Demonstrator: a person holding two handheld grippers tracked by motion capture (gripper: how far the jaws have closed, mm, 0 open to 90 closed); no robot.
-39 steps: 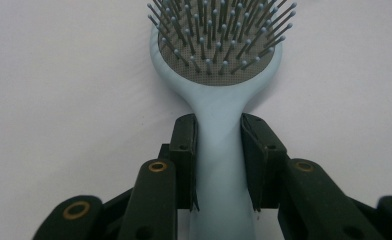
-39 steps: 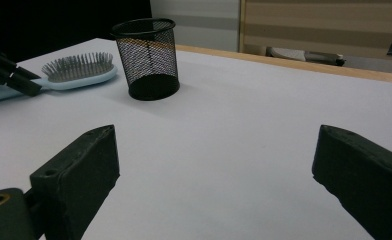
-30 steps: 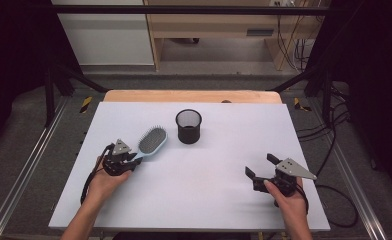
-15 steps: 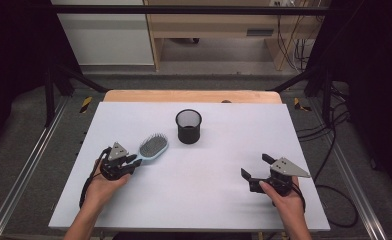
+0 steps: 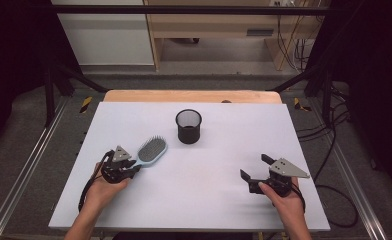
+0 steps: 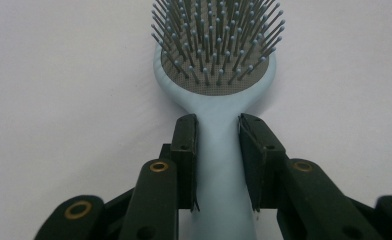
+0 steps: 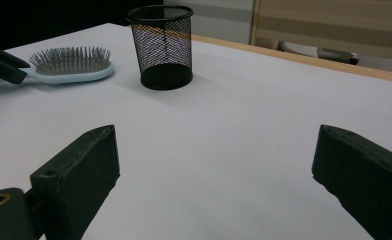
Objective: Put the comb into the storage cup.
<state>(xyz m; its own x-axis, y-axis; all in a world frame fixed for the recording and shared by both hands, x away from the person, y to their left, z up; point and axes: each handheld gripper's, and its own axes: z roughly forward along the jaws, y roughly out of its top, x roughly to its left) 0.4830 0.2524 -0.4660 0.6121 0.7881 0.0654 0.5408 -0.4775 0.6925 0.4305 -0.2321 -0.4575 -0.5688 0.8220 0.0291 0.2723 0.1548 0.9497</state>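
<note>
Already gripped: the brush (image 6: 219,95), at lower left.
Its handle was clamped by the left gripper (image 6: 218,150); the cup (image 5: 189,126) was not yet reached.

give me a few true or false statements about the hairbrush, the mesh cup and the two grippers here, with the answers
1. The left gripper is clamped on the handle of the light blue plastic hairbrush. True.
2. The hairbrush's bristles face down onto the white table. False: the bristles point up.
3. The black wire mesh cup stands upright, apart from the hairbrush. True.
4. The right gripper holds the mesh cup. False: its jaws stand wide open over bare table, with nothing between them.
5. The hairbrush sits inside the mesh cup. False: it lies outside the cup, at the left gripper.
</note>
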